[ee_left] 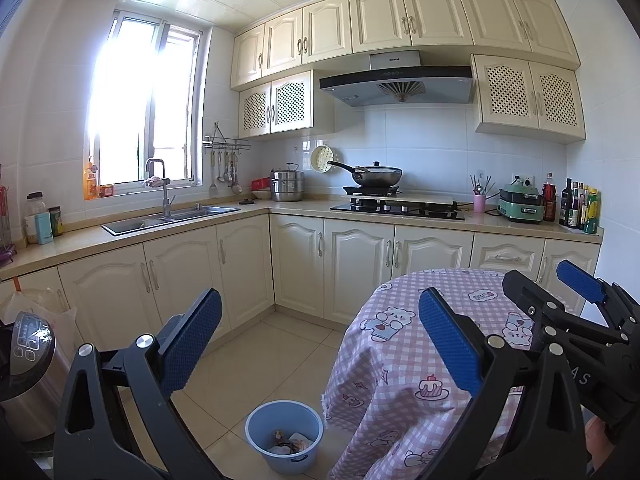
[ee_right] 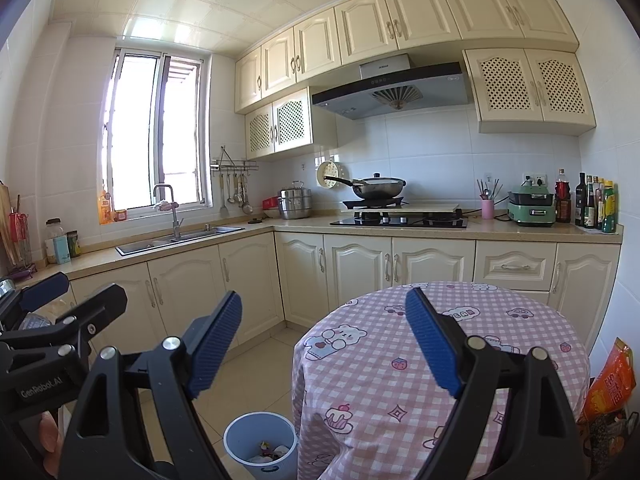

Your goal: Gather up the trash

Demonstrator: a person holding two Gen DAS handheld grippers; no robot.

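A light blue plastic bin (ee_left: 284, 436) stands on the tiled floor beside the round table (ee_left: 400, 360); crumpled trash (ee_left: 290, 442) lies in its bottom. It also shows in the right wrist view (ee_right: 261, 444), with trash (ee_right: 268, 452) inside. My left gripper (ee_left: 320, 344) is open and empty, held above the floor and the table's left edge. My right gripper (ee_right: 324, 344) is open and empty, over the same edge. Each gripper shows in the other's view, the right (ee_left: 560, 292) and the left (ee_right: 76, 292). No loose trash shows on the pink checked tablecloth (ee_right: 480, 344).
Cream cabinets (ee_left: 360, 264) run along the far wall with a sink (ee_left: 172, 216), a hob with a wok (ee_left: 376, 176) and bottles (ee_left: 580, 208). A steel appliance (ee_left: 28, 372) stands at left. An orange snack bag (ee_right: 608, 396) sits right of the table.
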